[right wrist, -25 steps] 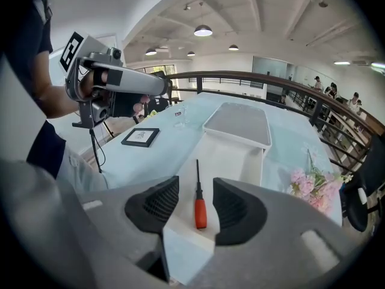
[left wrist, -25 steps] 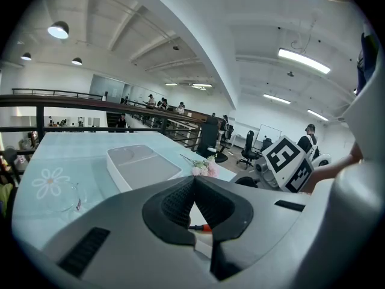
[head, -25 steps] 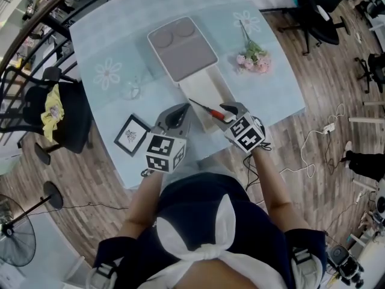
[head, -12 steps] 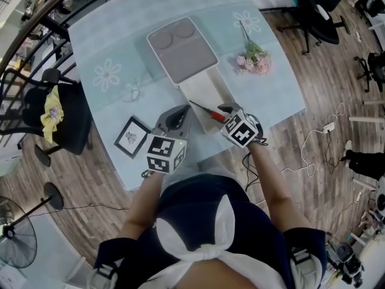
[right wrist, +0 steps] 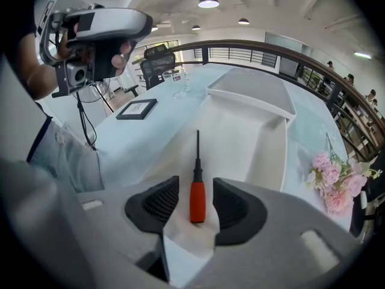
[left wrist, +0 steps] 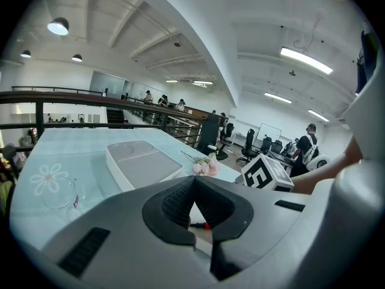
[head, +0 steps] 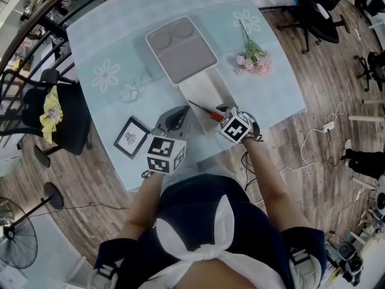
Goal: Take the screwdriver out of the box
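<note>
At the desk's near edge, the left hand-held gripper [left wrist: 193, 181] hovers with its jaws pressed together and nothing between them. Just beside it, the right hand-held gripper [right wrist: 197, 205] reaches into the near end of the open white box [right wrist: 264, 155], jaws spread. The screwdriver [right wrist: 197, 176] lies flat on the box's bottom, its red handle between the pads with a gap on each side and its shaft pointing toward the far end. The grey-faced lid [head: 181, 48] adjoins that far end, toward the desk's middle.

Left gripper [left wrist: 194, 184]: jaws pressed together, nothing held. Beyond: white box lid [left wrist: 144, 164], pink flowers [left wrist: 206, 167]. Red sliver below, possibly the screwdriver [left wrist: 206, 226].
</note>
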A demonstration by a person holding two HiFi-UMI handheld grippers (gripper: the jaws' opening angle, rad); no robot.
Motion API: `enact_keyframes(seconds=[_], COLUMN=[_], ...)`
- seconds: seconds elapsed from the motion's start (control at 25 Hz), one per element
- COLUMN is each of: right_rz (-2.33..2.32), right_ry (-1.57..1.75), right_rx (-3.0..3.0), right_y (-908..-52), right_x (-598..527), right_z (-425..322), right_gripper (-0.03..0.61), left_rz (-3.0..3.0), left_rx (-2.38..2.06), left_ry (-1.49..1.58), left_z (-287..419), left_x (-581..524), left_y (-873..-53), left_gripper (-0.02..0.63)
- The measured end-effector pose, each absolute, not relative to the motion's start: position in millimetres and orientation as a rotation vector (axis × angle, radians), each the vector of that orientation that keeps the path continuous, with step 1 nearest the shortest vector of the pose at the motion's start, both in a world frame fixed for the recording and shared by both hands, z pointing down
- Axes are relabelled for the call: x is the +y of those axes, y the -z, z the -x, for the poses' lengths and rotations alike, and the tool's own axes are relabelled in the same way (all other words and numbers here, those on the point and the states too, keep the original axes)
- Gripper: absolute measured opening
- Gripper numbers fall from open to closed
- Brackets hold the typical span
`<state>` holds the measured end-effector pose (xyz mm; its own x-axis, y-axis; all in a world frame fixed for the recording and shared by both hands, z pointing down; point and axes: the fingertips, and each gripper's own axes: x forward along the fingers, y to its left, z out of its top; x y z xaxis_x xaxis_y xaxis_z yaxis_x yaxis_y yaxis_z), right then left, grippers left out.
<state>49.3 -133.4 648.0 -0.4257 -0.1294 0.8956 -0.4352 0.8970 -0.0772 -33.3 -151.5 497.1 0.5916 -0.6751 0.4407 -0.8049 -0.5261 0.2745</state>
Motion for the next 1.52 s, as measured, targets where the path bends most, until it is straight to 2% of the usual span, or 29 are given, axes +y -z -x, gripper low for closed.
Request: enact_keyframes(seconds=[1.04,1.2,1.52], right_rz=[-0.334,-0.334,-0.307], right_ry=[-0.335,-0.32,-0.337], right_rx=[-1.825,-1.79,-1.749], right_y=[-686,-690,-694], right_x=[-134,-136,-134], right_z=[-51,-52,-53], right_gripper=[0.175,0.146,0.14], left_rz=[-2.346,-2.343,-2.34], left_rx=[-1.186,-1.183,-1.184], left_ry=[-0.394,-0.397,-0.401], left_z=[41,40,41], left_x=[-154,-154,-153], left_y=[-506,-507,-509], left_gripper=[0.017,0.017,0.017])
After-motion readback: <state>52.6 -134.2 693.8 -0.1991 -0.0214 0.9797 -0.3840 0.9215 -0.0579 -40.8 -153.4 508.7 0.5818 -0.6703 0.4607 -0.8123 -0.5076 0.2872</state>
